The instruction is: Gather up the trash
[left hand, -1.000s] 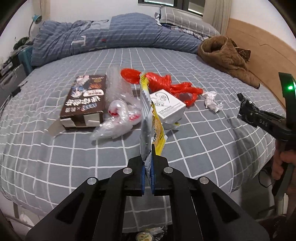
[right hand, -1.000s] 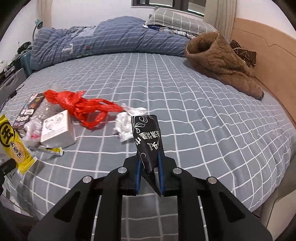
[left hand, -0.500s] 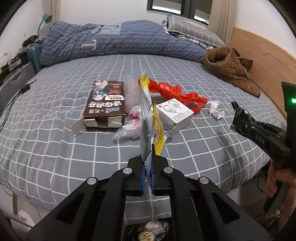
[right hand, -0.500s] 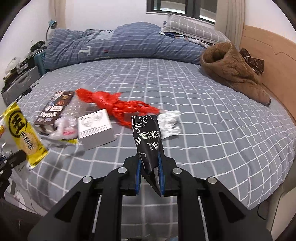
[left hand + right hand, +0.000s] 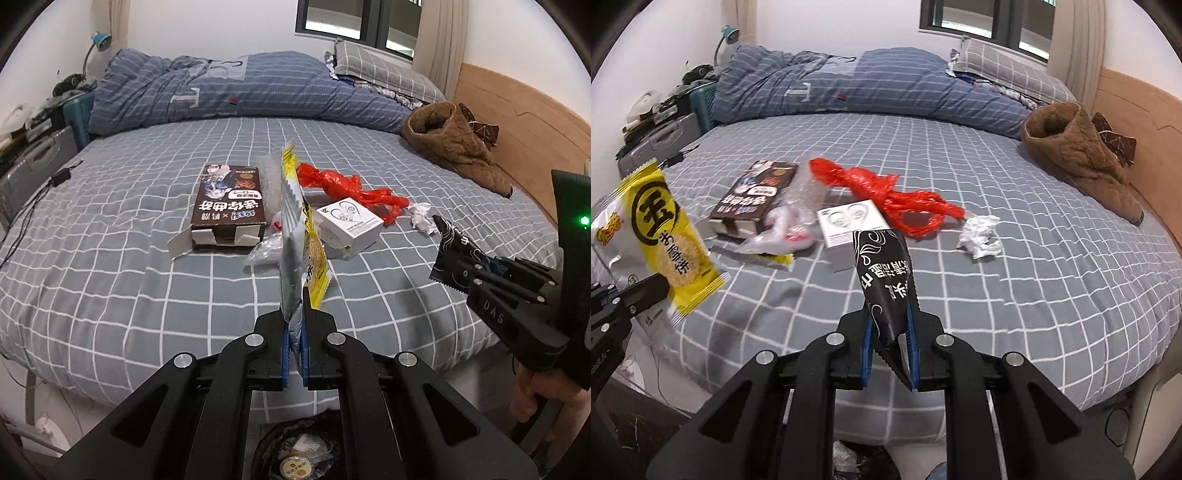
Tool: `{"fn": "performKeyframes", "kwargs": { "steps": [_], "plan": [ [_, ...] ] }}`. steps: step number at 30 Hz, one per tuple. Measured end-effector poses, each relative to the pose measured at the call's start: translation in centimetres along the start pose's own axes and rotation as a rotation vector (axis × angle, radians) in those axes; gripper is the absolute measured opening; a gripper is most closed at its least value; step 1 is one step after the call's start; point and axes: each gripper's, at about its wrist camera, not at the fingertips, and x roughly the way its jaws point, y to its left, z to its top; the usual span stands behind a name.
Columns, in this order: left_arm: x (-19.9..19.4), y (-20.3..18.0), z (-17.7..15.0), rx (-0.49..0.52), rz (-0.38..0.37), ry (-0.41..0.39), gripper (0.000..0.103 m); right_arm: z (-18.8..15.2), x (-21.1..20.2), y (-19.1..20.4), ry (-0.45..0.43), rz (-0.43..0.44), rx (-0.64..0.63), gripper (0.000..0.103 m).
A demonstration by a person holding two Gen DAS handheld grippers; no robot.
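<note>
Both grippers pointed downward past the near edge of the bed [image 5: 110, 295], over open floor. The left gripper [image 5: 294, 354] was clamped on a yellow snack wrapper [image 5: 295, 236] standing upright between its fingers, with a trash bin [image 5: 295, 450] just beneath. The right gripper [image 5: 889, 354] pinched a black wrapper [image 5: 884, 273]; ahead of the fingers lay a white box [image 5: 849, 223], red bag [image 5: 886, 192] and crumpled tissue [image 5: 980, 236]

Both tools — left [image 5: 294, 334], right [image 5: 889, 343] — farther back from bed [image 5: 110, 258], over bin [image 5: 295, 446].
</note>
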Motion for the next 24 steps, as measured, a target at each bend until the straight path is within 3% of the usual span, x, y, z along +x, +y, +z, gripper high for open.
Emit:
{"fn": "performKeyframes", "kwargs": {
  "steps": [24],
  "plan": [
    [-4.0, 0.3, -5.2, -0.052, 0.024, 0.039, 0.004, -5.5, -5.8, 4.1, 0.019, 0.071, -0.048, 0.014]
  ]
}}
